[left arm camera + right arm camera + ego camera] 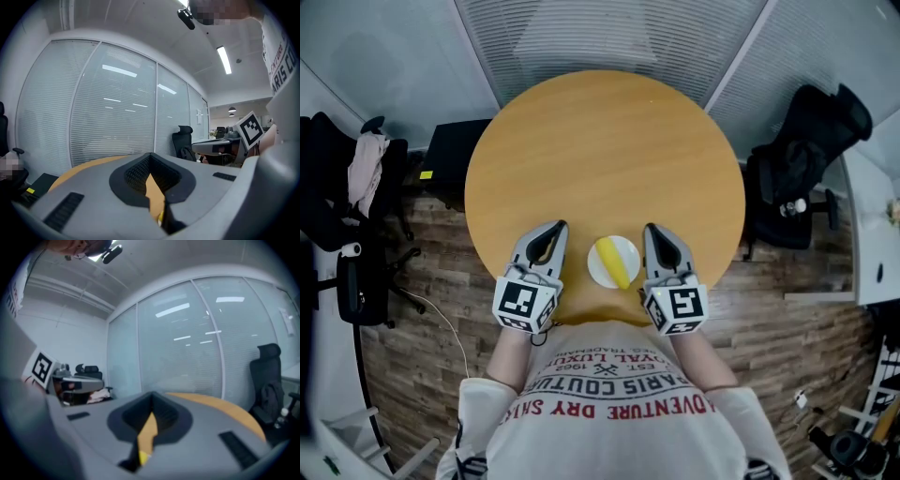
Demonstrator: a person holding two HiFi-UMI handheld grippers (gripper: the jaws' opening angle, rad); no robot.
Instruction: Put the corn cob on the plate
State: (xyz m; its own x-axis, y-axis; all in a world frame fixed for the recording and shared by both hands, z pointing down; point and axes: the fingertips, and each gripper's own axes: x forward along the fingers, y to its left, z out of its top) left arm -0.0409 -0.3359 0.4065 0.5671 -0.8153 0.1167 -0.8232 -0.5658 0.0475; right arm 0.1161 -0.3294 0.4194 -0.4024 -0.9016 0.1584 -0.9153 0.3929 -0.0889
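The yellow corn cob (pixel 612 262) lies on a small white plate (pixel 596 273) near the front edge of the round wooden table (pixel 600 150). My left gripper (pixel 556 229) hovers just left of the plate, shut and holding nothing. Just right of the plate, my right gripper (pixel 652 231) is shut and holds nothing either. In the left gripper view, the left gripper (pixel 150 157) points nearly level over the table, with a sliver of the yellow cob (pixel 161 216) showing low between the jaws. The right gripper (pixel 151 397) shows the same, with a bit of cob (pixel 143 456) below.
Black office chairs stand on the left (pixel 342 197) and on the right (pixel 802 164) of the table. A black box (pixel 455 159) sits on the wooden floor at the back left. Glass walls with blinds (pixel 112 103) close off the far side.
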